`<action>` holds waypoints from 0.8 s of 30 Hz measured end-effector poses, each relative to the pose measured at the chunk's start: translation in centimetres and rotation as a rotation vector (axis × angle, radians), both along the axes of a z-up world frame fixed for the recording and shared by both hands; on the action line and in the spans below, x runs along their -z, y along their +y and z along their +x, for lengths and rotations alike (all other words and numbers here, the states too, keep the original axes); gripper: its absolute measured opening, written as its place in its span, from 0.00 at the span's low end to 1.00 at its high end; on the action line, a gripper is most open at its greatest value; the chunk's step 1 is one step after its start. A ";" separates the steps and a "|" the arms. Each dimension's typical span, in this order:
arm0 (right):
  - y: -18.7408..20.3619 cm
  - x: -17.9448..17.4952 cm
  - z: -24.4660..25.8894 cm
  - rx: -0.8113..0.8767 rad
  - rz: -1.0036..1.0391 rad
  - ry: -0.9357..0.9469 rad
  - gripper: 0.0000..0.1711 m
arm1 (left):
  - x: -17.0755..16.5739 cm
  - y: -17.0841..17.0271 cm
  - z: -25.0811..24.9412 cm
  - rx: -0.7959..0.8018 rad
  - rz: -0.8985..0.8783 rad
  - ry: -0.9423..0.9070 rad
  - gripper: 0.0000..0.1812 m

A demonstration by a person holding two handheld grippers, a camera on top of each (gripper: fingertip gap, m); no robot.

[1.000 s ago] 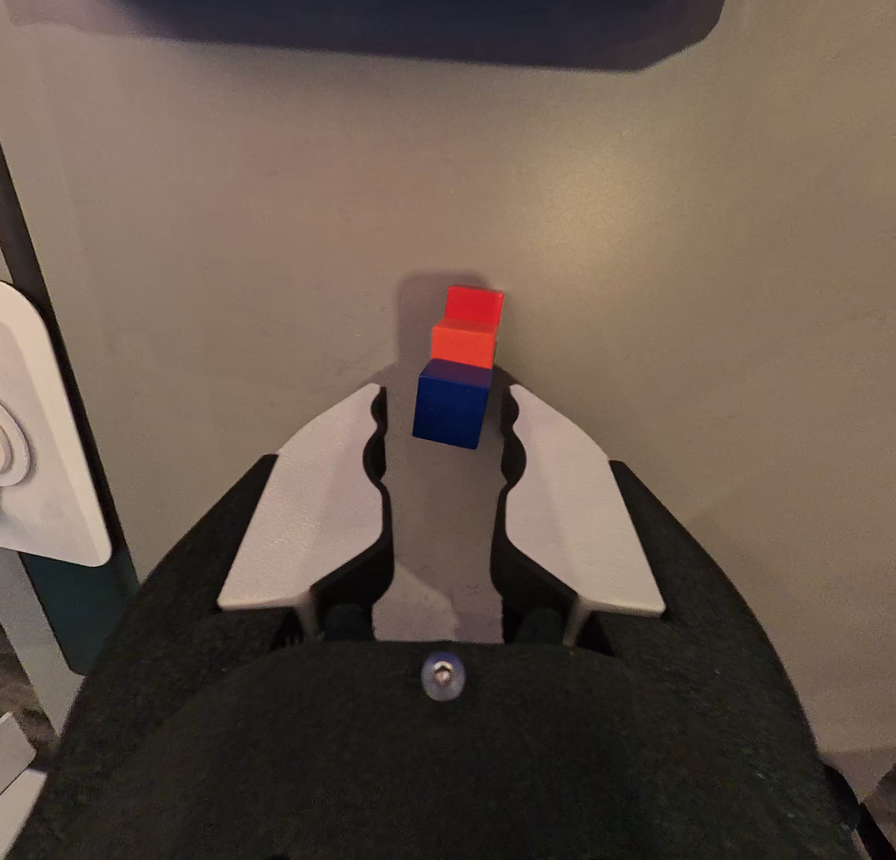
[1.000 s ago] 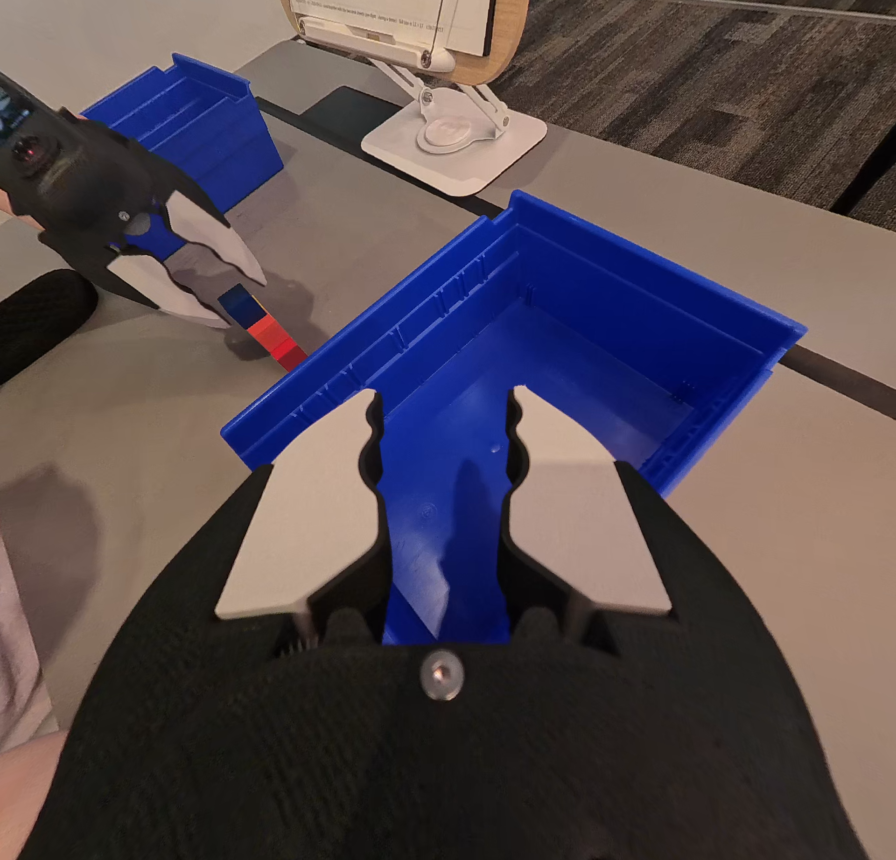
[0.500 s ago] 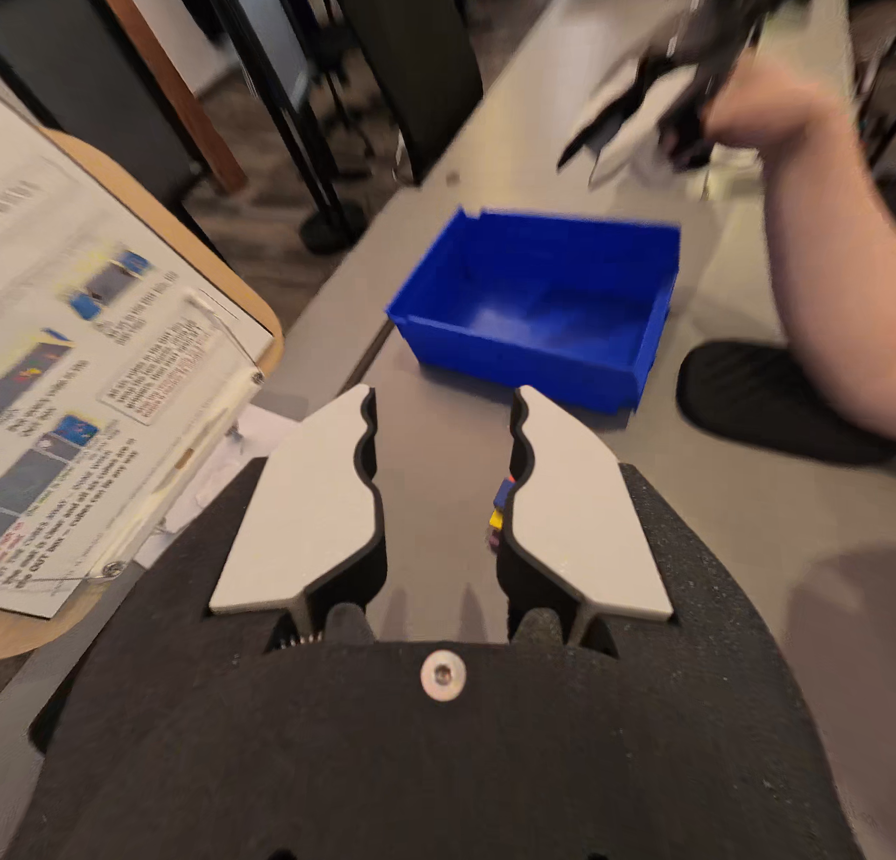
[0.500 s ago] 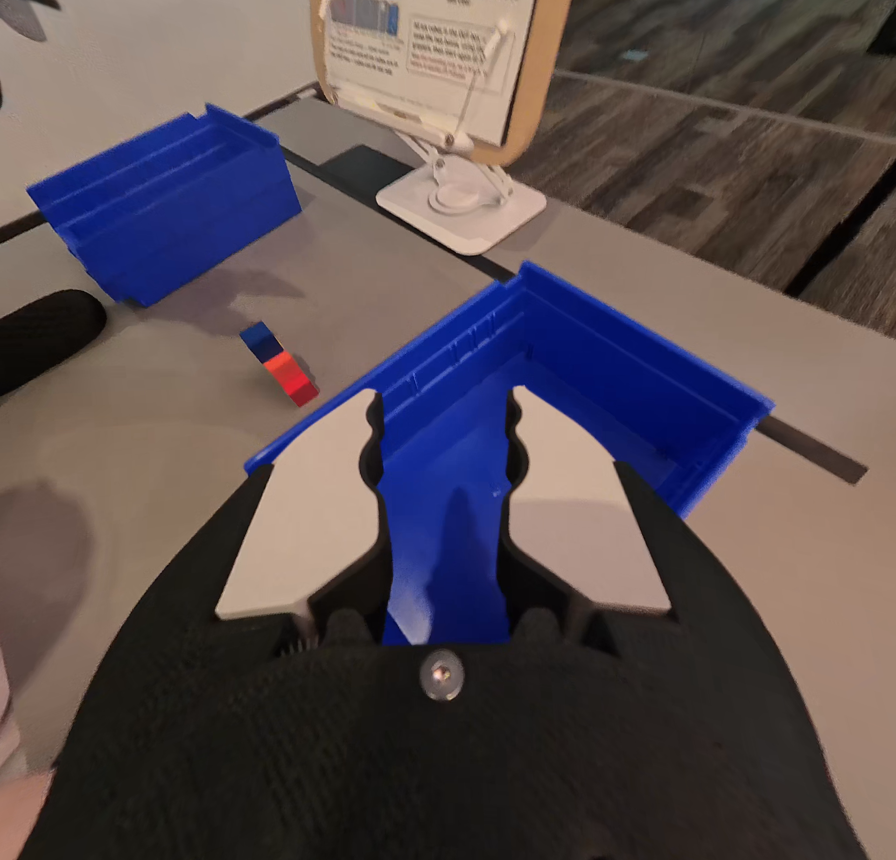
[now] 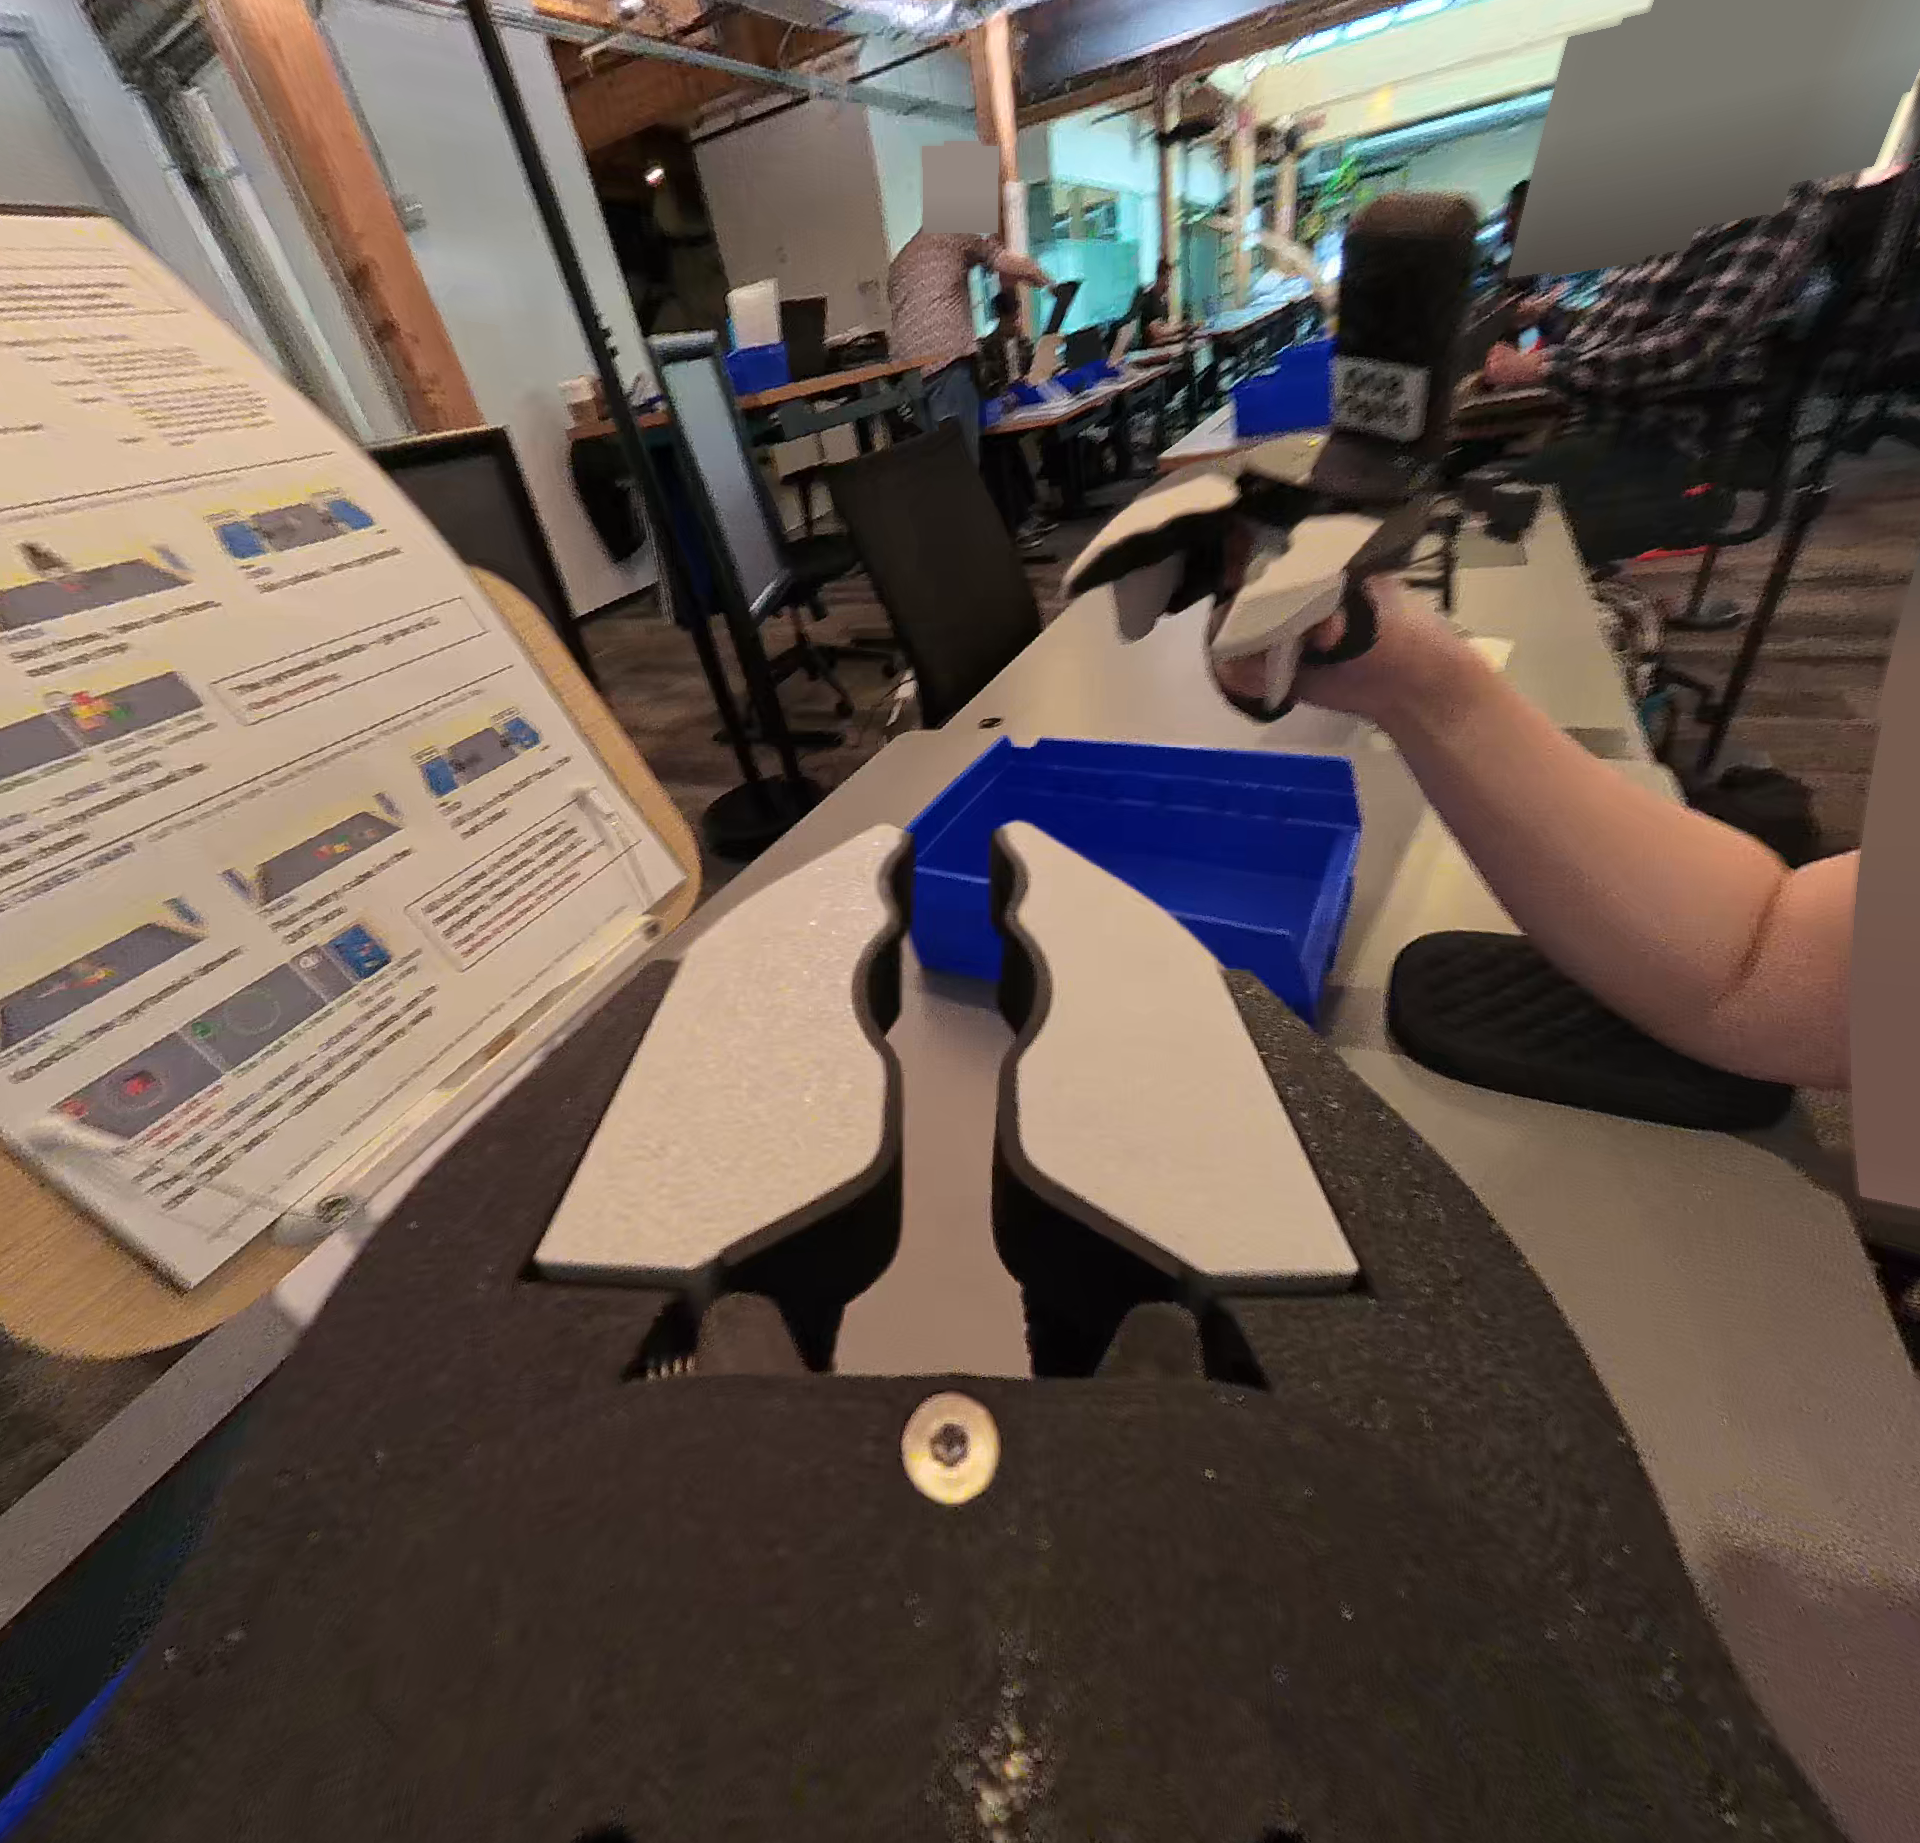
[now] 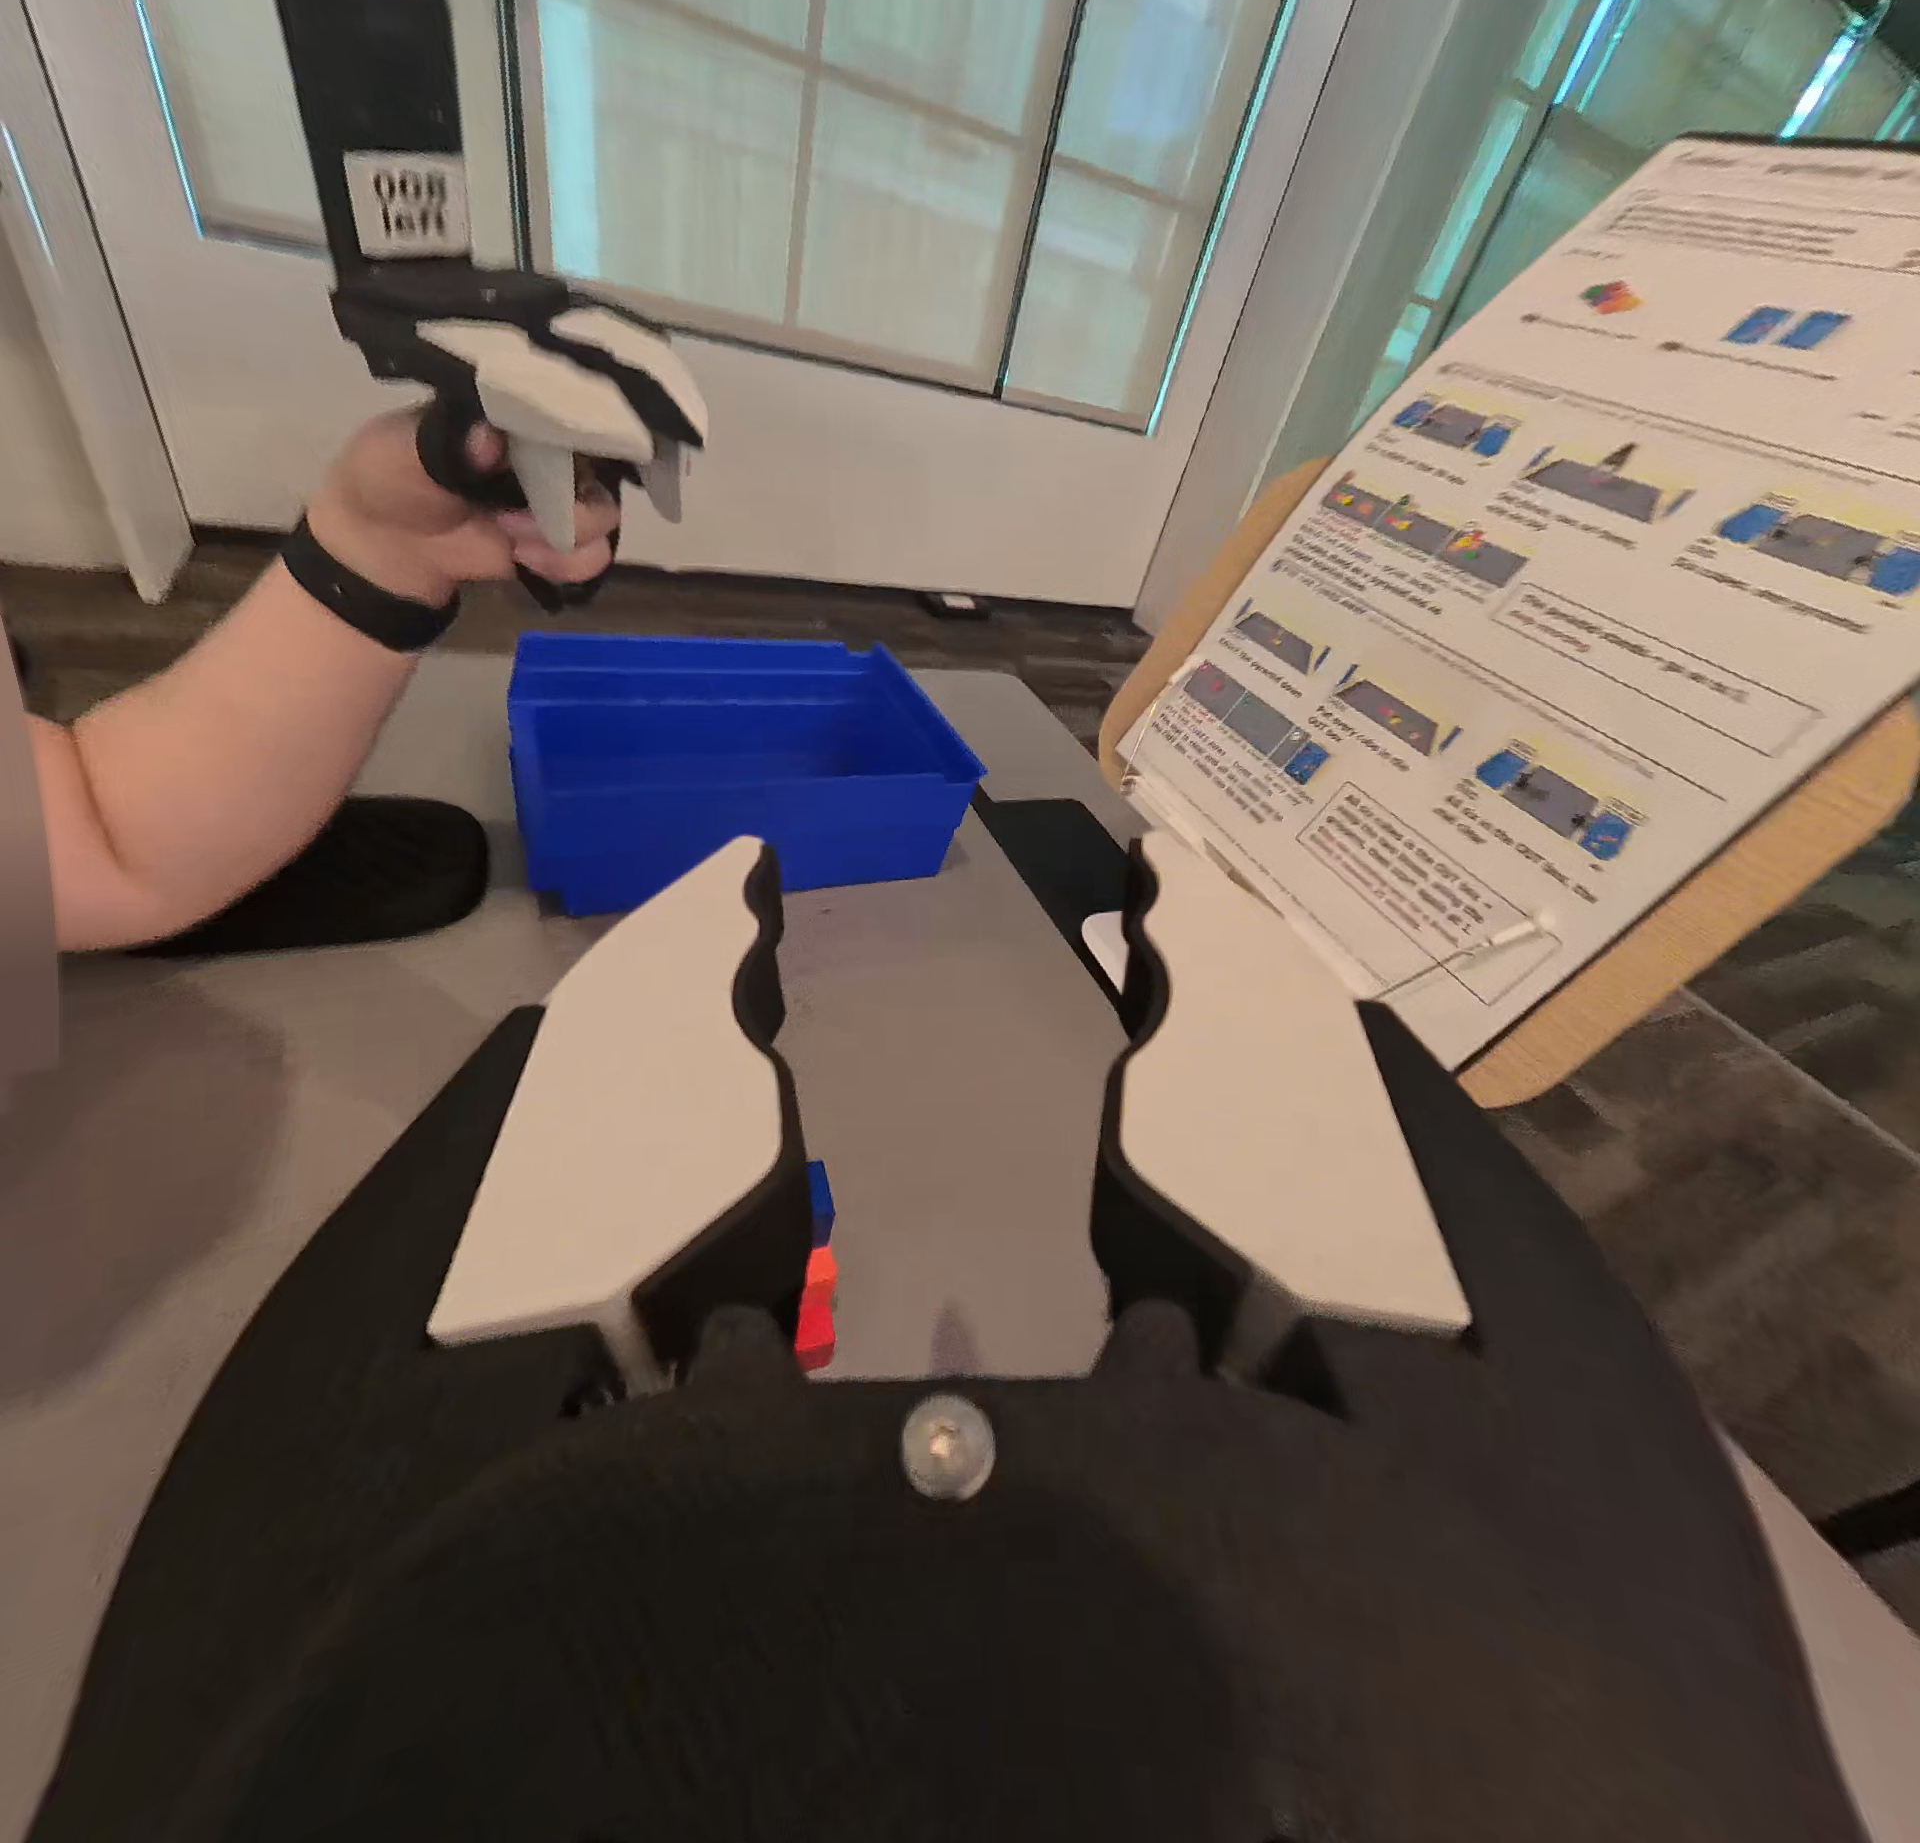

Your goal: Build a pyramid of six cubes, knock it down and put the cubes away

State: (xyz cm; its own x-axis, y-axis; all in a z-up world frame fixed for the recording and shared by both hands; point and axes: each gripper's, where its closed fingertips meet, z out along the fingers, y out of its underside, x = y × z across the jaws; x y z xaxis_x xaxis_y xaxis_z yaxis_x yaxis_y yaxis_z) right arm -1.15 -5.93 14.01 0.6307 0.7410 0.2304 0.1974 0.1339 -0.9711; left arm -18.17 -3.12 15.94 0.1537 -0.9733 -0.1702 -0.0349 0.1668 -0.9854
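Counter [image 6: 935,1045]: grey, bare stretch at frame centre; its far edge drops to the floor beyond the bins.
Instruction board [image 6: 1558,650]: right of frame, tilted, near the counter's edge.
Blue bin [image 6: 727,765]: centre, empty.
Second blue bin [image 5: 1195,858]: centre of the left wrist view, empty.
Right hand-held gripper [image 6: 951,889]: raised, jaws wide apart, empty.
Left hand-held gripper [image 5: 951,837]: raised, jaws narrowly apart, empty.
Cubes [image 6: 818,1263]: blue, orange and red in a row on the counter, low beside the right gripper's left finger.
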 end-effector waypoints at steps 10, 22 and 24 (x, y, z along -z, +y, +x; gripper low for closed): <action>-1.5 12.9 -7.2 -0.220 -0.208 -0.673 0.00 | -0.2 0.9 -2.3 0.066 -0.044 -0.057 0.00; -4.1 23.3 -7.2 -0.386 -0.534 -1.070 0.01 | -0.4 1.2 -5.3 -0.057 0.064 0.013 0.00; -3.8 22.8 -6.5 -0.353 -0.525 -1.074 0.01 | -0.7 1.3 -5.8 -0.086 0.092 0.014 0.00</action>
State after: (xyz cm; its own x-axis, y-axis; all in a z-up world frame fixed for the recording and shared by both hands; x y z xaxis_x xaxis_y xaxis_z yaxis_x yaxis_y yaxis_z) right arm -7.67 -9.73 -8.83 0.0548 0.9898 0.1313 0.9560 -0.0140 -0.2931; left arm -23.95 -1.82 16.63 0.2335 -0.9368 -0.2604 -0.0665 0.2518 -0.9655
